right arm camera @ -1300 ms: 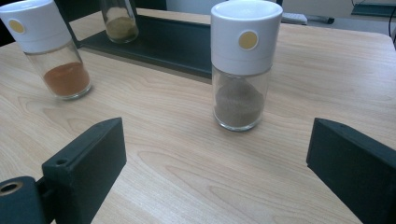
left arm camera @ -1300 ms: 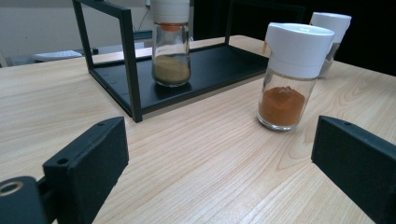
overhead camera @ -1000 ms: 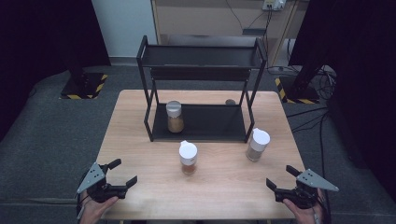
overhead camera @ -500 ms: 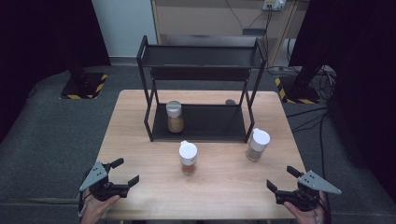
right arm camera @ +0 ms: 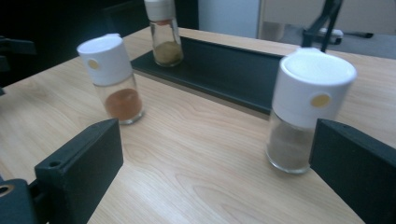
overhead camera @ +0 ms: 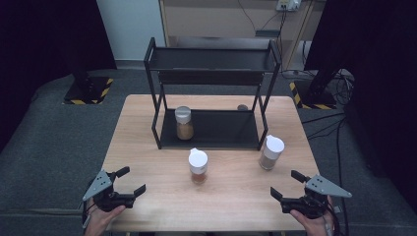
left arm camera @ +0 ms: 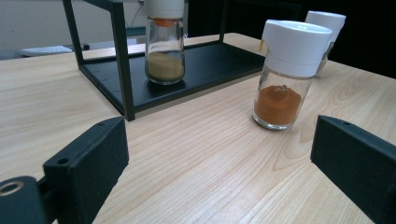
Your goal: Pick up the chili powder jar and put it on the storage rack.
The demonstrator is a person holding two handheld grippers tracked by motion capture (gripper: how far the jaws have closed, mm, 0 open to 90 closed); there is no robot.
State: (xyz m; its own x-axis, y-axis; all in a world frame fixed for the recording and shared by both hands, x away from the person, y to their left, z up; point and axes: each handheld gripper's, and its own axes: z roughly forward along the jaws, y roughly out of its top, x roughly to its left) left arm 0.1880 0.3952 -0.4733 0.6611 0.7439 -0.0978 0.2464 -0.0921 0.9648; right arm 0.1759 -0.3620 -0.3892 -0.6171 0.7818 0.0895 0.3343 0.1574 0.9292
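both grippers, left gripper (overhead camera: 127, 183) and right gripper (overhead camera: 287, 185), sit wide open and empty at the bottom of the frame. the orange spice jar (overhead camera: 198, 166) stands mid-tabletop (overhead camera: 147, 147), the pale one (overhead camera: 271, 152) right of it. light, rigid, slippery glass; likely best gripped around the body below the cap.

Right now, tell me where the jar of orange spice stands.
In the high view the orange spice jar stands mid-table, just in front of the black rack, left of the grey-brown jar.

Clear glass jars (overhead camera: 198, 167), matt white plastic caps, pale wood-grain table (overhead camera: 147, 147)
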